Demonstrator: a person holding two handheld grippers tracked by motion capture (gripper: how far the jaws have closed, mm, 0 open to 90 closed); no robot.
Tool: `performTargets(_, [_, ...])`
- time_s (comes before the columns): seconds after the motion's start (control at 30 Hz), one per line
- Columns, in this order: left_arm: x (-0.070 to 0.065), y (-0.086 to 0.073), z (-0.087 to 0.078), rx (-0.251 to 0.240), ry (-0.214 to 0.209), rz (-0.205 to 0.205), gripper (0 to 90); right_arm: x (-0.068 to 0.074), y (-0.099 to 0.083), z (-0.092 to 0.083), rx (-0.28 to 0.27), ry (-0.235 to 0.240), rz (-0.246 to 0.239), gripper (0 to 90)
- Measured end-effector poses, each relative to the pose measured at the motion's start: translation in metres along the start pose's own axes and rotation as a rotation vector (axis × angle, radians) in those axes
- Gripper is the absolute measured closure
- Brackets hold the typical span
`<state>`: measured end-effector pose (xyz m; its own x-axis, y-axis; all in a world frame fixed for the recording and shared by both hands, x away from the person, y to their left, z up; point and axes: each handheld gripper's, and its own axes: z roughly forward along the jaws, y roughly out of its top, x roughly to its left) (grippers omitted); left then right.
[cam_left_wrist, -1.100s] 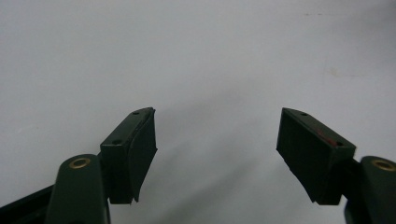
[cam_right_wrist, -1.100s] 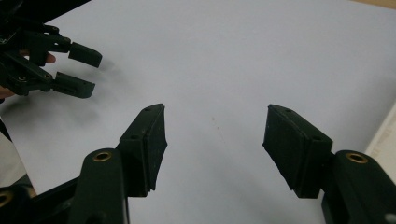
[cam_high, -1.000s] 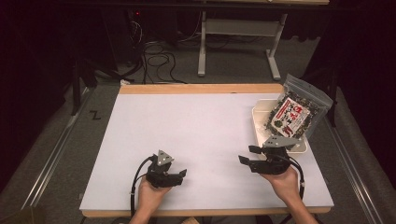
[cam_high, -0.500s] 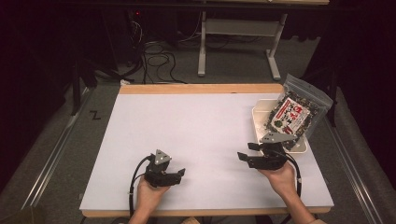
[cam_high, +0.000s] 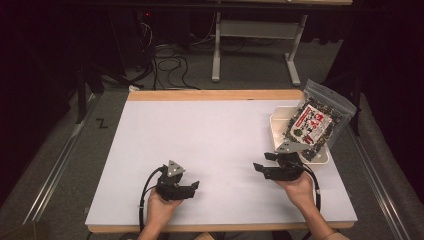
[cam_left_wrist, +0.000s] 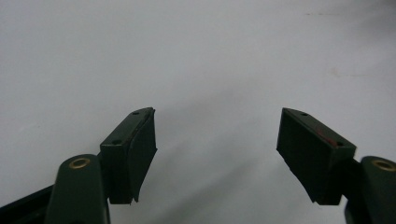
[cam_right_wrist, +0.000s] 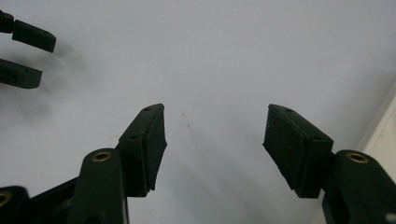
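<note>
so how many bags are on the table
1: a clear zip bag of dark bits with a red label, leaning in the white tray at the table's far right, beyond the right gripper.

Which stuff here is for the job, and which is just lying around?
For the job:
left gripper, open
right gripper, open
snack bag
white tray under the bag

Just lying about:
cables on the floor
metal stand behind the table

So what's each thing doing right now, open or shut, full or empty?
Left gripper: open, fingers apart, holding nothing, over the table.
Right gripper: open, holding nothing, beside the tray.
Bag: full, leaning in the tray; whether its top is sealed I cannot tell.
</note>
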<state>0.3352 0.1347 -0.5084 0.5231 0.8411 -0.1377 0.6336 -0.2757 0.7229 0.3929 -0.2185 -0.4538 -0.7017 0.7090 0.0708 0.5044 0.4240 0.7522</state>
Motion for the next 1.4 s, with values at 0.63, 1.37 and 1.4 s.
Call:
performTargets(0.63, [0.0, 0.0, 0.0, 0.005, 0.002, -0.002, 28.7, 0.004, -0.01, 0.02, 0.046, -0.001, -0.012, 38.9])
performTargets(1.37, [-0.001, 0.0, -0.002, -0.008, 0.004, 0.006, 28.8, 0.004, -0.027, 0.024, 0.03, -0.005, 0.013, 38.5])
performTargets(1.4, [-0.001, 0.0, -0.002, -0.008, 0.004, 0.006, 28.8, 0.004, -0.028, 0.022, 0.036, -0.011, 0.014, 38.5])
